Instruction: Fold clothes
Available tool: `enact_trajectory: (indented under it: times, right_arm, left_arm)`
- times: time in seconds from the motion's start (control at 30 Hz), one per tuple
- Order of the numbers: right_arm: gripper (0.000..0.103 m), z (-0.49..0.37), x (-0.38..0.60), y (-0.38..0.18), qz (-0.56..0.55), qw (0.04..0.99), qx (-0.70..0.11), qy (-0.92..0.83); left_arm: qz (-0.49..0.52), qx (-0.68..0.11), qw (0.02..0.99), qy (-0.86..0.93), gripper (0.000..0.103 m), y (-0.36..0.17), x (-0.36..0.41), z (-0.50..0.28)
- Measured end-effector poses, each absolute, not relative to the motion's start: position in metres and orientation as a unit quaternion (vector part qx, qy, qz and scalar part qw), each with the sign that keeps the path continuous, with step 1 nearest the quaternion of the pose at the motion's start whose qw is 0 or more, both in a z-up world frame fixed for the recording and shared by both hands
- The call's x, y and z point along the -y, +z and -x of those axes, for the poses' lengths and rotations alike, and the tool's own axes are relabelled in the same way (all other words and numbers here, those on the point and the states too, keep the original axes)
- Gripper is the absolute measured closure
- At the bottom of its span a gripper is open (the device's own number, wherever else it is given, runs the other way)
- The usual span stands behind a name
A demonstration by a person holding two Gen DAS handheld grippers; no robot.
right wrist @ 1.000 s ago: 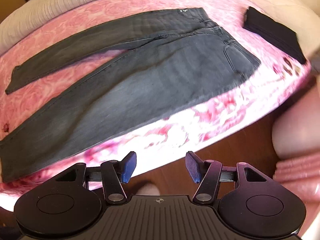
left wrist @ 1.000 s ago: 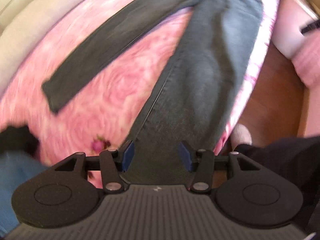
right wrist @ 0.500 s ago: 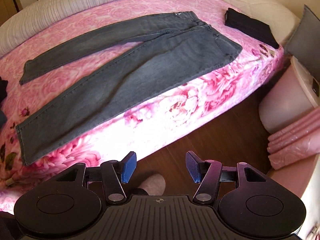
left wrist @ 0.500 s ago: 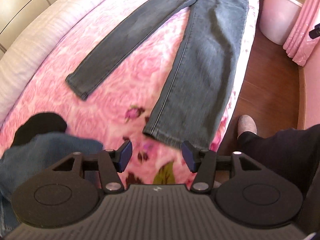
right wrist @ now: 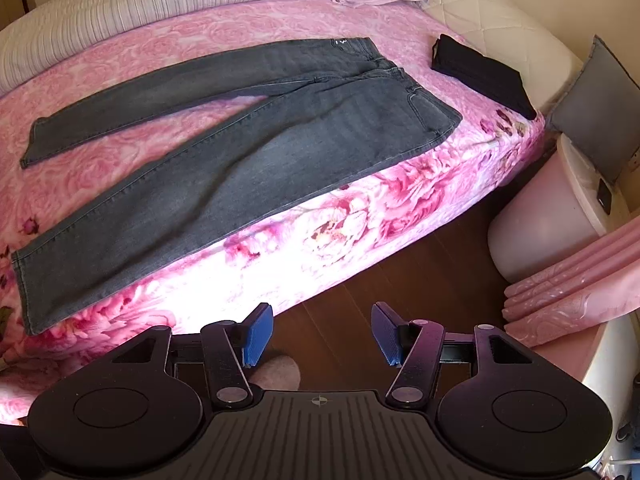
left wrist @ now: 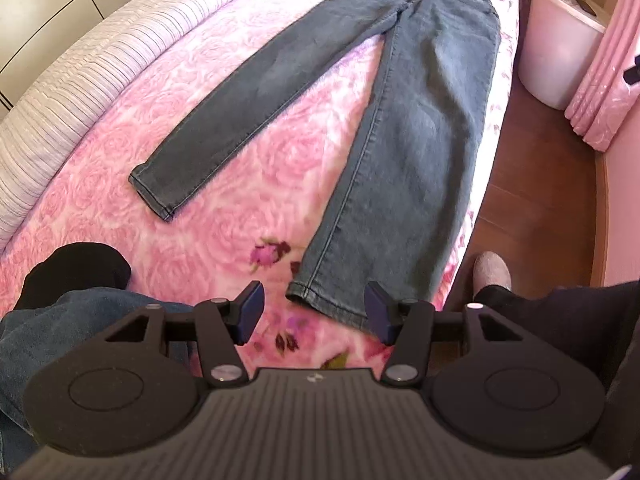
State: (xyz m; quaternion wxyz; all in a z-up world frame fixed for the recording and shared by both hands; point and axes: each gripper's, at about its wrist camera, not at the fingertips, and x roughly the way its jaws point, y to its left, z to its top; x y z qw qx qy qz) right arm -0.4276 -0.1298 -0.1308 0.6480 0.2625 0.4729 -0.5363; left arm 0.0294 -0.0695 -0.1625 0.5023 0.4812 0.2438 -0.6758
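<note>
The left gripper [left wrist: 314,312] tilts steeply down above the near hem of the grey jeans [left wrist: 408,152], its jaws spread and pinching nothing. The right gripper [right wrist: 322,334] points down at the wooden floor [right wrist: 400,280] past the bed's edge, jaws spread and empty. The jeans lie flat on the pink floral bedspread [left wrist: 224,216], legs splayed, filling the frame's centre. At lower left, a blue garment [left wrist: 48,336] is cut off behind the gripper body. A folded black item [right wrist: 480,74] sits upper right, unidentifiable.

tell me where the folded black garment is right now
In the right wrist view the folded black garment lies upper right on the pink bedspread, just beyond the waistband of the spread grey jeans, near the bed's corner.
</note>
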Motion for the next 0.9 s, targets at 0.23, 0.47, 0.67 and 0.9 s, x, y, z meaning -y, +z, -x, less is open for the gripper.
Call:
enact_trajectory:
  times: [0.23, 0.47, 0.67, 0.9]
  right_arm:
    - [0.044, 0.433, 0.133, -0.135, -0.265, 0.646, -0.477, -0.533]
    - [0.044, 0.447, 0.132, -0.137, -0.222, 0.642, -0.502, -0.535]
    - [0.038, 0.488, 0.185, -0.149, -0.148, 0.645, -0.54, -0.52]
    - [0.031, 0.547, 0.303, -0.169, -0.107, 0.682, -0.559, -0.459]
  left_arm:
    - [-0.533, -0.153, 0.458, -0.695, 0.05, -0.177, 0.066, -0.005]
    - [-0.557, -0.078, 0.37, -0.739, 0.05, -0.204, 0.073, 0.054]
    - [-0.584, 0.01, 0.318, -0.747, 0.05, -0.245, 0.081, 0.128]
    - [-0.599, -0.074, 0.381, -0.701, 0.052, -0.285, 0.124, 0.198]
